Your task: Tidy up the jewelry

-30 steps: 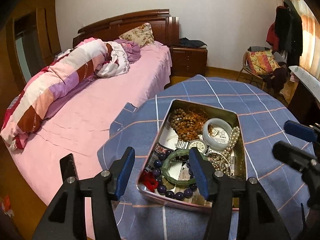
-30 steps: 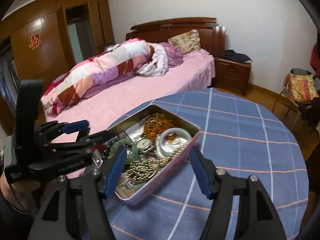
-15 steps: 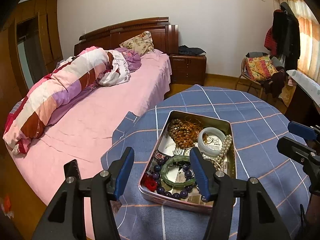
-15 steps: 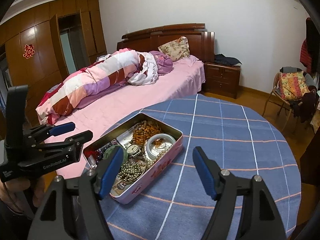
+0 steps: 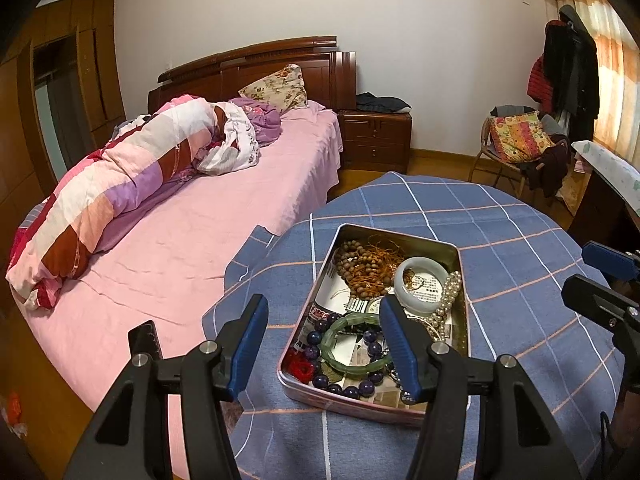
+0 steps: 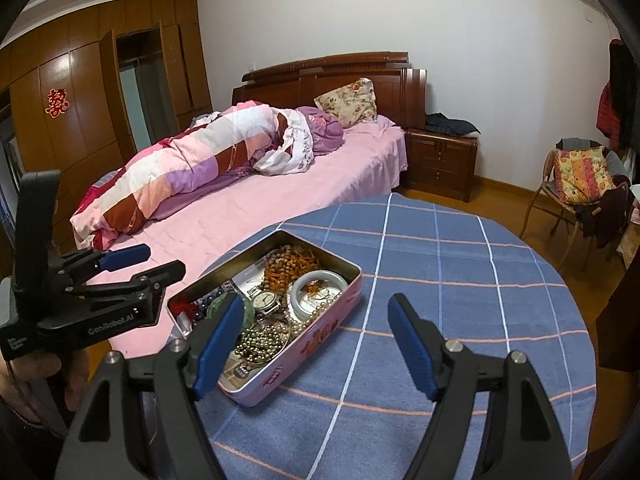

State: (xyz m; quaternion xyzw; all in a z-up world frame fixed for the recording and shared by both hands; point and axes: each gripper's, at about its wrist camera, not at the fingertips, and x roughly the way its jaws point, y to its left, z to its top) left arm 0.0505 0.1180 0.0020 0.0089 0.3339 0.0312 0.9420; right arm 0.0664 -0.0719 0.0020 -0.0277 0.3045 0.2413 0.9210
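An open pink tin (image 5: 400, 237) sits on the blue checked table and holds tangled jewelry. Inside lie a green bangle (image 5: 340, 344), a white bangle (image 5: 420, 280), wooden beads (image 5: 360, 264), pearls (image 5: 448, 296), purple beads (image 5: 360, 388) and a watch (image 6: 266, 300). My left gripper (image 5: 325, 312) hovers open above the tin's near left end, gripping nothing. My right gripper (image 6: 316, 308) hangs over the tin's (image 6: 304, 352) near right side. Its jaws are opening, and nothing is between them. Each gripper also shows at the other view's edge: left gripper (image 6: 132, 264), right gripper (image 5: 592, 276).
The round table (image 6: 460, 280) has bare cloth to the right of the tin and beyond it. A pink bed (image 5: 192, 224) with a rolled quilt lies close on the left. A nightstand (image 5: 376, 140) and a chair (image 5: 516, 148) with a cushion stand at the back.
Both grippers have drawn back from the tin, which now looks smaller and farther off. The right jaws have spread wider. The jewelry has not moved.
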